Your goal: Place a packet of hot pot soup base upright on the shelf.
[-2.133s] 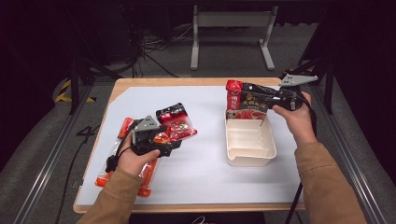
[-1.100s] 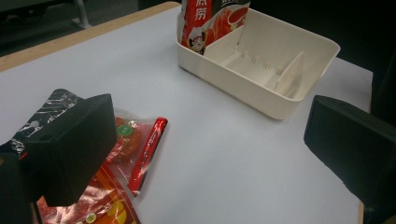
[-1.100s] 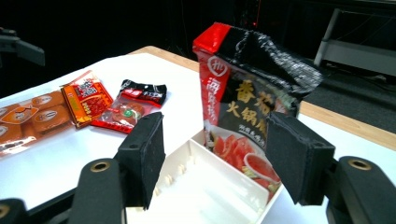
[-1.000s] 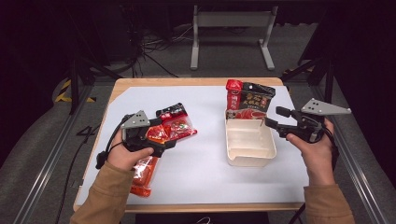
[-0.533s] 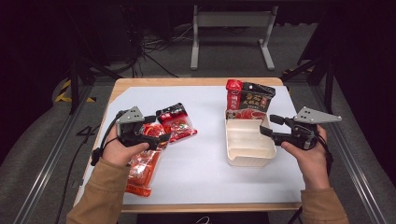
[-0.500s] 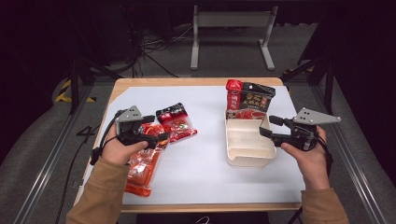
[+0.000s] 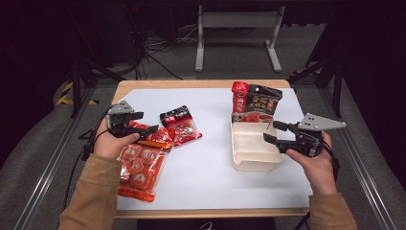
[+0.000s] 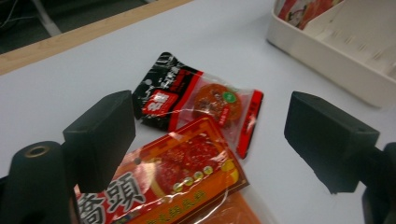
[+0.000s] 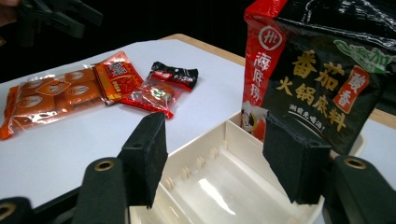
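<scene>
My left gripper hovers open over a flat red packet at the table's left. Its jaws have just been closing, with nothing pressed between them; the red packet lies below the gap. A small black-and-red packet lies just beyond. My right gripper is open over the right rim of the white divided tray. Those jaws have also just been closing, and nothing sits between them. A tall red-and-black pouch stands upright in the tray's far compartment.
An orange pack of several round cakes lies under my left forearm, near the front left edge. A white sheet covers the wooden table. Dark floor, cables and a metal stand lie beyond the far edge.
My left hand has slid left, away from the small black-and-red packet. The right gripper has stayed beside the tray. Both pairs of jaws have narrowed slightly.
</scene>
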The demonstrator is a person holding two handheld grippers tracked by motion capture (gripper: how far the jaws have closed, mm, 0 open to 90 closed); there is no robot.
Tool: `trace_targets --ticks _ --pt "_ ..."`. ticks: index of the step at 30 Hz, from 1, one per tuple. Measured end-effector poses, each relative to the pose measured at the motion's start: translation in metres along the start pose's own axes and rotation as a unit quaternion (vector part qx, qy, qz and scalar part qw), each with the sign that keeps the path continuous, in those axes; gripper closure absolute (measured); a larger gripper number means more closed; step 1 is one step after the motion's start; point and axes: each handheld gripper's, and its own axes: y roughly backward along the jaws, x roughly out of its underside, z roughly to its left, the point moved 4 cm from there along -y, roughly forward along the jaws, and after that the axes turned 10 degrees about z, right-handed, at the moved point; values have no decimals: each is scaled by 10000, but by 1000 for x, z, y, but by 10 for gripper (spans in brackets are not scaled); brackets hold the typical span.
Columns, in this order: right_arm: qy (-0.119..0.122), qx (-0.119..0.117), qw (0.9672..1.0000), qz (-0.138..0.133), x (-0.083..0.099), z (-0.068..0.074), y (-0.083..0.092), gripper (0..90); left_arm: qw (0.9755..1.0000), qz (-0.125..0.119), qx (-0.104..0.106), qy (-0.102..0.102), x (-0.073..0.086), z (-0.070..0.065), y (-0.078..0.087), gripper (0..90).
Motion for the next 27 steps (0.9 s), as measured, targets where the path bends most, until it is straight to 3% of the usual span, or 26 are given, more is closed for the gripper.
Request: trace_targets --ticks 2,5,8,16,18,27 --pt "21 -100 9999 -52 1 1 -3 447 9999 45 -137 21 2 11 0 193" --pt "77 -218 9997 -65 2 3 -8 471 9997 39 -174 136 8 24 -2 194" --pt "105 -269 9996 -21 3 4 -11 476 9997 53 -196 101 11 29 -5 193" --pt "112 -471 9988 -64 1 9 -13 460 9992 120 -208 320 19 48 -16 195" --pt "166 -462 9988 -4 1 11 -14 442 9991 75 -162 386 20 50 -18 190" --pt "235 -413 9988 63 2 10 -14 408 9957 245 -423 785 28 65 -27 110"
